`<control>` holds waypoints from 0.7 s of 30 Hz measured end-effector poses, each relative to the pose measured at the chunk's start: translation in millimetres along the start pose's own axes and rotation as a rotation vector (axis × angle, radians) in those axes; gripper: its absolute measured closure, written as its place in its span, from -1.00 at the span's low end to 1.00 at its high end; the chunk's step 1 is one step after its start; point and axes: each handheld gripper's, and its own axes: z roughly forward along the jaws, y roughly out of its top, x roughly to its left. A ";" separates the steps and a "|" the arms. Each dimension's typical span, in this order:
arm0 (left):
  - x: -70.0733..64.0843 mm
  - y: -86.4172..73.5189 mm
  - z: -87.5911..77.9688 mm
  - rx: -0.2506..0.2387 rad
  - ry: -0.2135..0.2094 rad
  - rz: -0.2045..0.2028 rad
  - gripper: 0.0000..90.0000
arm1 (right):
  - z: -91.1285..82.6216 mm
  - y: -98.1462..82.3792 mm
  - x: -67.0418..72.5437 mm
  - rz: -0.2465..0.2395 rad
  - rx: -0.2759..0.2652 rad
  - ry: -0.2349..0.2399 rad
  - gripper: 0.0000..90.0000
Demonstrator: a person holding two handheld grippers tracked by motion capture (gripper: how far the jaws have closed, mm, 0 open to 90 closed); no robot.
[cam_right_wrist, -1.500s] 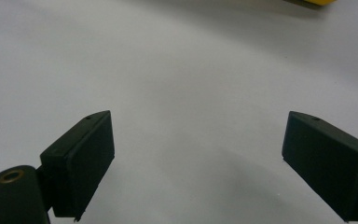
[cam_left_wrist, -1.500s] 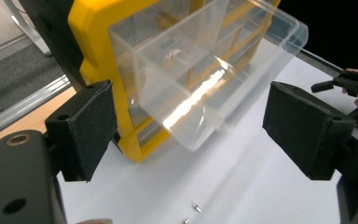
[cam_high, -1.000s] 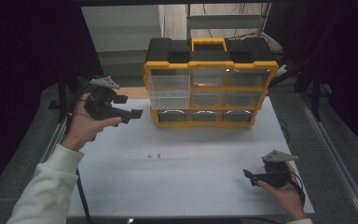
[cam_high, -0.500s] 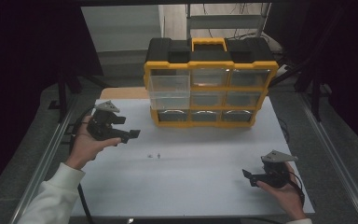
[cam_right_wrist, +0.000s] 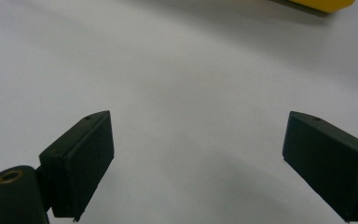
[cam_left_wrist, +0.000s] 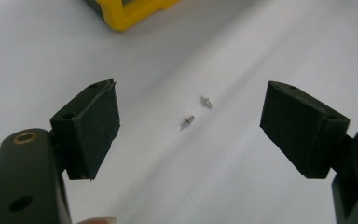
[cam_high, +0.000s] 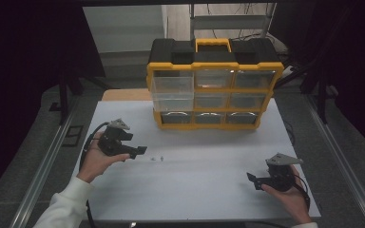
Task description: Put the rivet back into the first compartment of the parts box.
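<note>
Fingers of the left gripper (cam_left_wrist: 191, 126) spread wide, framing two tiny silver metal screws (cam_left_wrist: 196, 112) on the white tabletop (cam_high: 204, 180), ready to pinch; right gripper (cam_right_wrist: 196, 163) rests, fingers spread.

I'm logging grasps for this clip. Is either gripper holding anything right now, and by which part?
Nothing is held. The left gripper is open over two small screws on the table; the right gripper is open and empty.

Left claw (cam_high: 141, 150) and right claw (cam_high: 251, 179), both jaws wide apart
</note>
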 end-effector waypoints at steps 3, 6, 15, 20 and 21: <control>-1.2 -3.1 9.9 0.017 -0.005 -0.001 -0.55 | 0.0 0.0 0.0 -0.001 0.001 0.001 -0.80; -2.2 -5.4 18.0 0.030 -0.007 -0.002 -0.55 | 0.0 -0.1 0.0 -0.003 0.001 0.000 -0.80; 0.1 -12.1 42.7 0.082 -0.034 -0.001 -0.53 | 0.6 -0.2 0.7 -0.005 0.007 0.002 -0.80; 1.5 -14.2 58.0 0.121 -0.034 0.000 -0.52 | 0.8 -0.2 0.7 -0.006 0.008 0.000 -0.80; 1.5 -14.2 58.0 0.121 -0.034 0.000 -0.52 | 0.8 -0.2 0.7 -0.006 0.008 0.000 -0.80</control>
